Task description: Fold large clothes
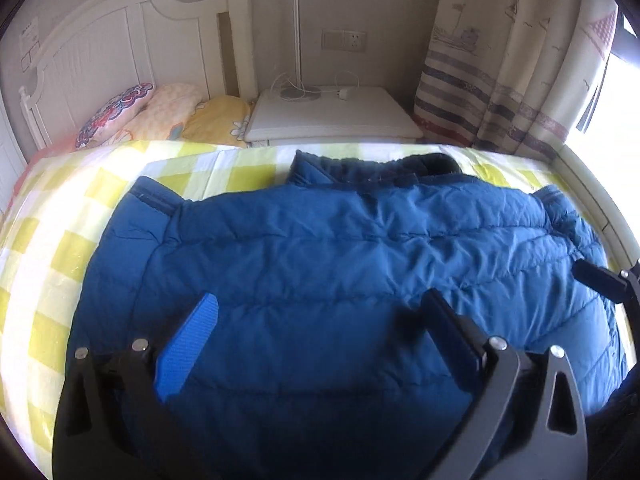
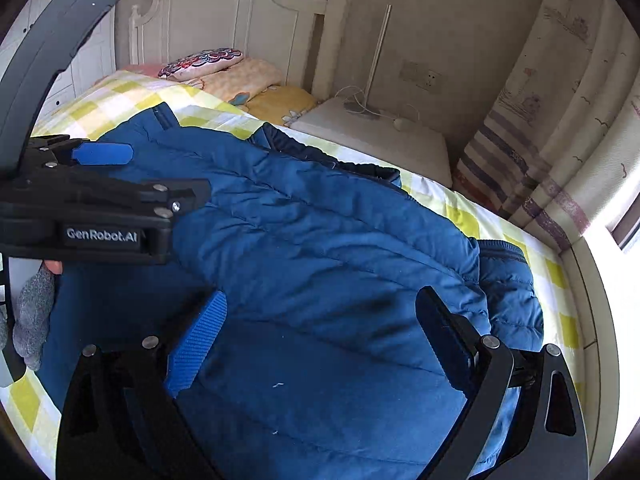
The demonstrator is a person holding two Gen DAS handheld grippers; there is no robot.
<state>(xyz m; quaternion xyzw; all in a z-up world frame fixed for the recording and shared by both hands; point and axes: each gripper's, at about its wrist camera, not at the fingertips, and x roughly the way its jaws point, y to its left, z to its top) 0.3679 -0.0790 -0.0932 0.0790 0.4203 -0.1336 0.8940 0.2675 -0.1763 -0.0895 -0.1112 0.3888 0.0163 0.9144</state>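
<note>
A blue quilted puffer jacket (image 1: 320, 248) lies spread flat on the yellow-and-white checked bedsheet (image 1: 52, 240), collar (image 1: 360, 168) toward the far edge. My left gripper (image 1: 320, 308) hovers open over the jacket's lower middle, holding nothing. A black finger (image 1: 596, 280) of the right gripper shows at the right edge. In the right wrist view the jacket (image 2: 340, 240) fills the middle. My right gripper (image 2: 322, 304) is open above it near the bunched right sleeve (image 2: 508, 300). The left gripper (image 2: 160, 172) is at the left, held by a grey-gloved hand (image 2: 32, 312).
Patterned pillows (image 1: 160, 112) lie against the white headboard (image 1: 100, 48) at the far left. Behind the bed stands a white nightstand (image 1: 332, 116) with a lamp base and cable. A striped curtain (image 1: 500, 80) hangs at the right, beside a bright window.
</note>
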